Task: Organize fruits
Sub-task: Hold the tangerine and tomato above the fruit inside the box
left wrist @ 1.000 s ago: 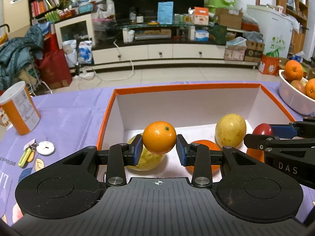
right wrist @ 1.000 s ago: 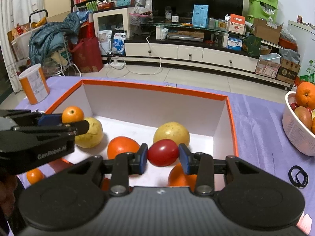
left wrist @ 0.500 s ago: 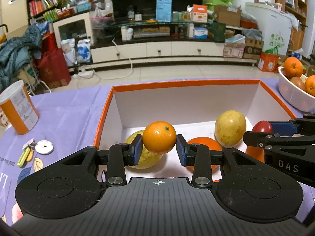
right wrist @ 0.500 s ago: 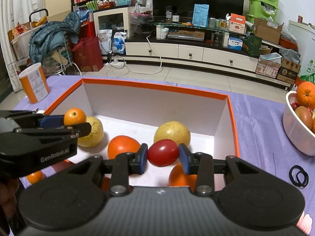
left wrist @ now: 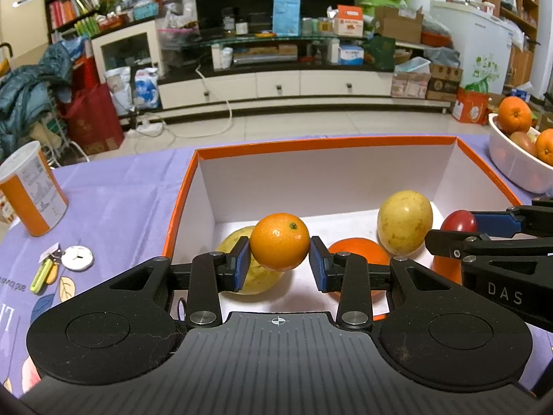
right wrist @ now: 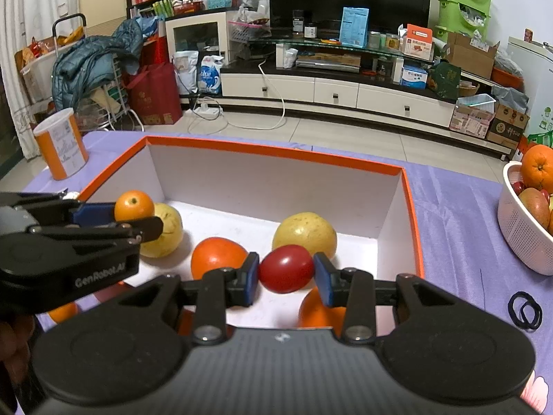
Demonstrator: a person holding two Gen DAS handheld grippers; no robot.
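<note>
My left gripper (left wrist: 279, 264) is shut on a small orange (left wrist: 279, 241) and holds it over the near left part of the orange-rimmed white box (left wrist: 325, 145). My right gripper (right wrist: 286, 278) is shut on a red tomato-like fruit (right wrist: 286, 268) over the near right part of the box (right wrist: 276, 154). In the box lie two yellow fruits (left wrist: 404, 222) (right wrist: 165, 231) and an orange fruit (right wrist: 216, 256). Another orange fruit (right wrist: 316, 311) sits under the right gripper. The left gripper with its orange (right wrist: 134, 205) shows at the left of the right wrist view.
A white basket (right wrist: 522, 238) of oranges and other fruit stands at the right on the purple cloth. An orange-and-white can (left wrist: 33, 193) stands at far left, with a white disc (left wrist: 77, 257) and small clip near it. Black hair ties (right wrist: 525, 309) lie at right.
Both grippers keep their fruit. The left gripper has drawn back and dipped slightly, so the box sits a little farther and lower in its view. The right view barely changes.
</note>
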